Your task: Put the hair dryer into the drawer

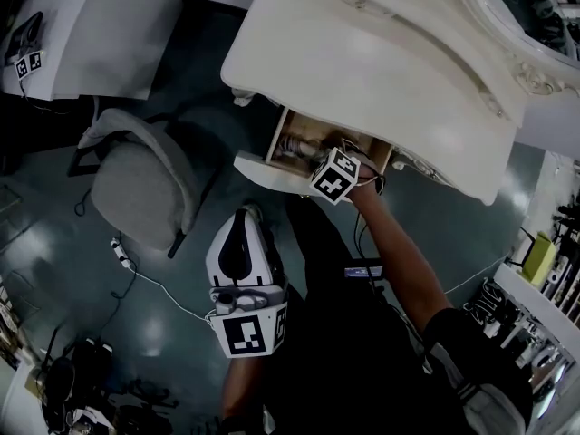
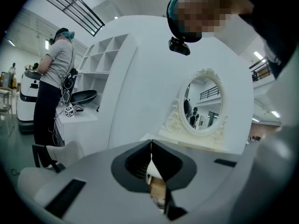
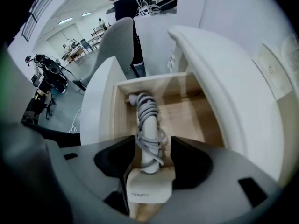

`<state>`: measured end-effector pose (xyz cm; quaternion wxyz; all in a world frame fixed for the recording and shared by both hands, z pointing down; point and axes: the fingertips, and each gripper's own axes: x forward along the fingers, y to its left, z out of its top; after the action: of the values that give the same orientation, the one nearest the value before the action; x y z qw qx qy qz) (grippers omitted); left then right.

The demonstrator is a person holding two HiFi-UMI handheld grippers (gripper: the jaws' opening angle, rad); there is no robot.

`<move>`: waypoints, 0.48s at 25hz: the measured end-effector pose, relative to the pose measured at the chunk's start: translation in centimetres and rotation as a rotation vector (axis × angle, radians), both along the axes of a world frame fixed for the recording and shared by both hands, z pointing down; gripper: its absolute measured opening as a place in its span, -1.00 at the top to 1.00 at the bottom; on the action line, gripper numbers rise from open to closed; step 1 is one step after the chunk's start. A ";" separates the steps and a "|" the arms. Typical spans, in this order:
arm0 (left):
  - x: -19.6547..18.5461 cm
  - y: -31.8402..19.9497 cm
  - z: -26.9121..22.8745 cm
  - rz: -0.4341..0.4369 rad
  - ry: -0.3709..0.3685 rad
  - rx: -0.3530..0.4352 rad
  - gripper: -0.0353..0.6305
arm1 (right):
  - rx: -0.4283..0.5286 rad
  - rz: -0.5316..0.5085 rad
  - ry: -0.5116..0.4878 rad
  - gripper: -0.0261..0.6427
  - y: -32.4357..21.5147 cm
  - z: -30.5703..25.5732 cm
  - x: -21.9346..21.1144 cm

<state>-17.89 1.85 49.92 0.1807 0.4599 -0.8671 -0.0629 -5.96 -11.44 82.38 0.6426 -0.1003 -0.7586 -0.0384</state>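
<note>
Left gripper hangs clear of the dressing table, jaws pressed together on nothing; we judge it idle, kept out of the way. Drawer stands open, and the hair dryer lies on its wooden floor, cord wound round the handle. Right gripper points down into it, jaws spread either side of the dryer, not pinching; we read that as a release. Its body cuts off the dryer's near end; in the head view the marker cube hides most of the dryer.

The right claw points steeply down, jaws apart; the left claw sits near level, jaws together.
</note>
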 end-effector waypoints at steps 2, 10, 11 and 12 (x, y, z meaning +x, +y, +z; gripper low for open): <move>0.3 -0.1 -0.5 0.008 -0.006 0.006 0.82 | 0.009 0.013 -0.029 0.25 -0.2 -1.3 -0.4; 1.2 -0.6 -3.6 0.045 -0.046 0.049 0.82 | -0.007 0.137 -0.168 0.25 -0.8 -7.1 -1.7; 1.3 -0.6 -3.9 0.050 -0.051 0.054 0.82 | -0.013 0.154 -0.185 0.25 -0.8 -7.8 -1.8; 1.3 -0.7 -4.3 0.055 -0.056 0.058 0.82 | -0.017 0.171 -0.201 0.25 -0.8 -8.5 -1.9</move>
<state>-16.56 1.13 45.58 0.1445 0.4902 -0.8567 -0.0703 -7.87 -12.26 73.87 0.5634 -0.0363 -0.8253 0.0131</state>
